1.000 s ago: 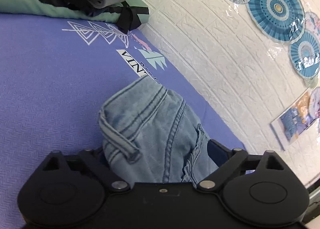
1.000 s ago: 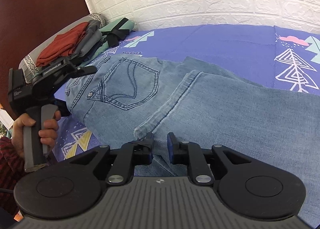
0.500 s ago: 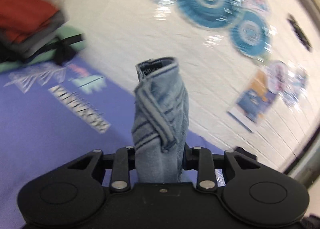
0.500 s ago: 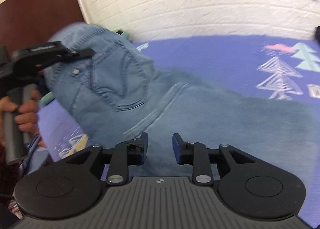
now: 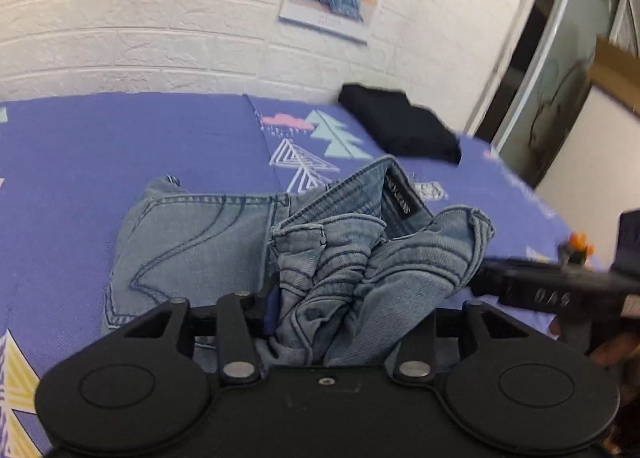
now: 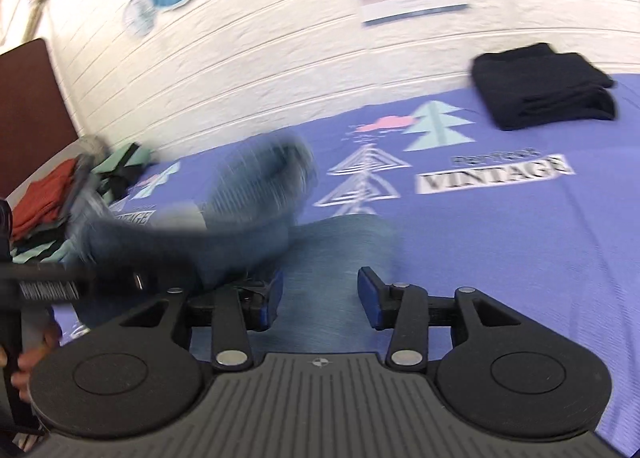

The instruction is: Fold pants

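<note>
The light blue jeans [image 5: 208, 242] lie on the purple bedspread [image 5: 120, 137]. My left gripper [image 5: 344, 322] is shut on a bunched waistband end [image 5: 360, 262] and holds it over the flat denim, with the label side showing. In the right wrist view the jeans [image 6: 260, 181] are blurred by motion at left, with denim [image 6: 332, 258] lying under the fingers. My right gripper [image 6: 320, 294] is open and empty just above that denim. The other gripper shows at each view's edge.
A folded black garment [image 6: 544, 85] lies at the far right by the white brick wall [image 6: 280, 57]. A stack of folded clothes [image 6: 44, 197] sits at the far left by a brown headboard. A window frame [image 5: 560, 77] stands at the bed's right end.
My left gripper has swung the held jeans end up and over to the right, onto the rest of the denim. My right gripper has opened wider and turned right.
</note>
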